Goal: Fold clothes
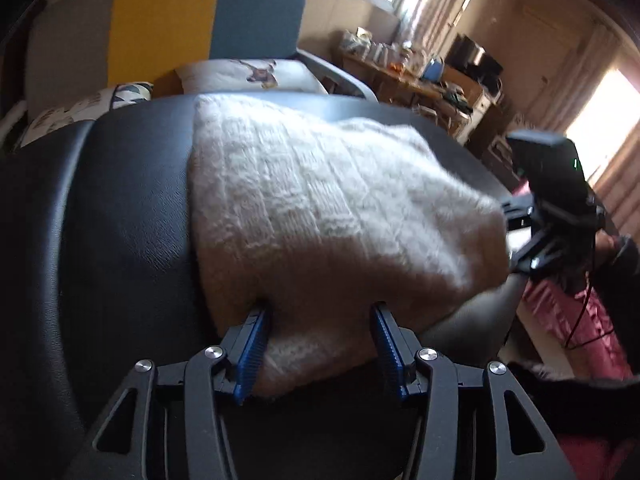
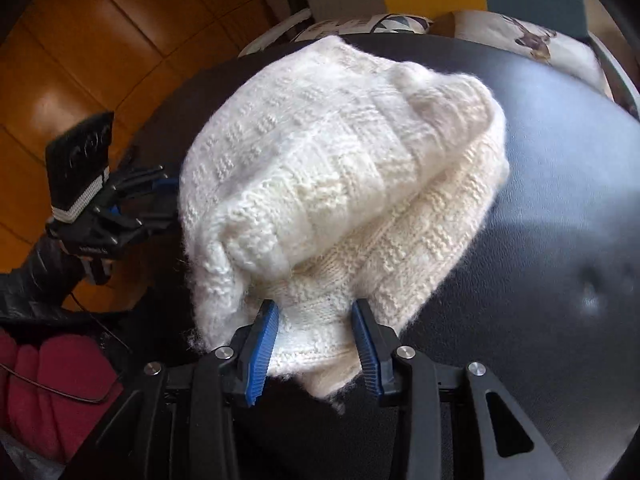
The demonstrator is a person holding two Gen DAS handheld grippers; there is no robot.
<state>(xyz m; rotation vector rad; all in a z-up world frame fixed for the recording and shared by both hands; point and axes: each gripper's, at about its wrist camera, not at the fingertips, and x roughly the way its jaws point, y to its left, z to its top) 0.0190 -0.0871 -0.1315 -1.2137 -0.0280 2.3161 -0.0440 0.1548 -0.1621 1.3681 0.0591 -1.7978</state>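
Note:
A cream knitted sweater lies folded into a thick bundle on a black leather surface. My left gripper has its blue pads pressed into the bundle's near edge, with fabric filling the gap between them. In the right wrist view the same sweater shows one fold lying over another. My right gripper pinches a band of its near edge between the blue pads. The left gripper shows at the sweater's left side, and the right gripper's body shows at the right.
Patterned cushions and a yellow and blue chair back stand behind the leather surface. A cluttered wooden desk is at the back right. Red cloth and a thin cable lie low on the left, over an orange wooden floor.

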